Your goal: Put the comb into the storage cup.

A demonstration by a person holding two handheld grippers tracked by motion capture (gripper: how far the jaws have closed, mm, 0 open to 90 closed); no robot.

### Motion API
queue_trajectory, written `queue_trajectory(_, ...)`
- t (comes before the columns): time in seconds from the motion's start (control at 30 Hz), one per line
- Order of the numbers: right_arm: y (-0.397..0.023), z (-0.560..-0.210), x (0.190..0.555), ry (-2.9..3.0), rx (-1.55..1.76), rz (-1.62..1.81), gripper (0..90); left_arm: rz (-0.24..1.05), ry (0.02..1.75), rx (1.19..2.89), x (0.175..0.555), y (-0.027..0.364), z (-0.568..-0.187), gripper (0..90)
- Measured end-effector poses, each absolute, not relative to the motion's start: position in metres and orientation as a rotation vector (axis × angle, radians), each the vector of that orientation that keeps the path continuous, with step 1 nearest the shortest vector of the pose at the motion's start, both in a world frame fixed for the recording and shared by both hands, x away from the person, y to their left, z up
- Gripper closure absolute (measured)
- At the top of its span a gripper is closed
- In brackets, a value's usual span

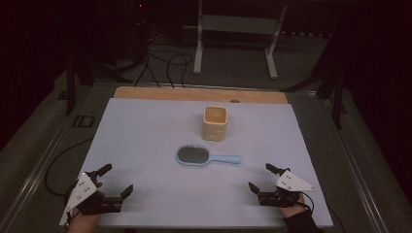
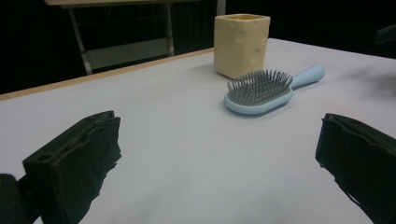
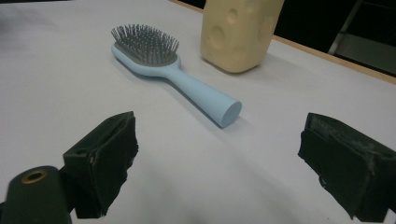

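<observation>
White table (image 1: pixel 145 141) — hairbrush (image 1: pixel 206 156) lies before cup (image 1: pixel 214 123), both tools agape.

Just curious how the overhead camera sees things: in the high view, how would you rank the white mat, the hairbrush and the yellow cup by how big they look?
Largest to smallest, as they look in the high view:
1. White mat, by far the largest.
2. Hairbrush, longest of the two small things.
3. Yellow cup, shorter but bulkier.
The brush and cup cover similar area, so that ranking is unsure.

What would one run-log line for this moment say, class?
left hand-held gripper: open, empty | right hand-held gripper: open, empty | hairbrush: flat, bristles up, untouched | cheese-look cup: upright behind hairbrush
</observation>
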State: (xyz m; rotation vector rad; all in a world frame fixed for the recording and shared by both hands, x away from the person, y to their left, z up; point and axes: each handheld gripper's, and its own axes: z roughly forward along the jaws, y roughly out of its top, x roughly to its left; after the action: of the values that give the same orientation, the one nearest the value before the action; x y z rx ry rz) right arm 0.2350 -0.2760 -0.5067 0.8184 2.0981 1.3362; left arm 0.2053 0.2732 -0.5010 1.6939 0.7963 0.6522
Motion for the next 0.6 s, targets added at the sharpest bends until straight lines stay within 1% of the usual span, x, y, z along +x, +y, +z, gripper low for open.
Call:
queue_trajectory(0.2,-0.2745,-0.5070,0.2353,2.100,0.845,1.336,10.8,0.648,0.800,1.699,0.2060,0.2726,-0.5015,0.0)
queue_trajectory(0.6,-0.2675,-0.5031,0.2301,2.138,0.796,1.245,10.9,0.645,0.793,1.701,0.2043,0.2733,-0.5012,0.0)
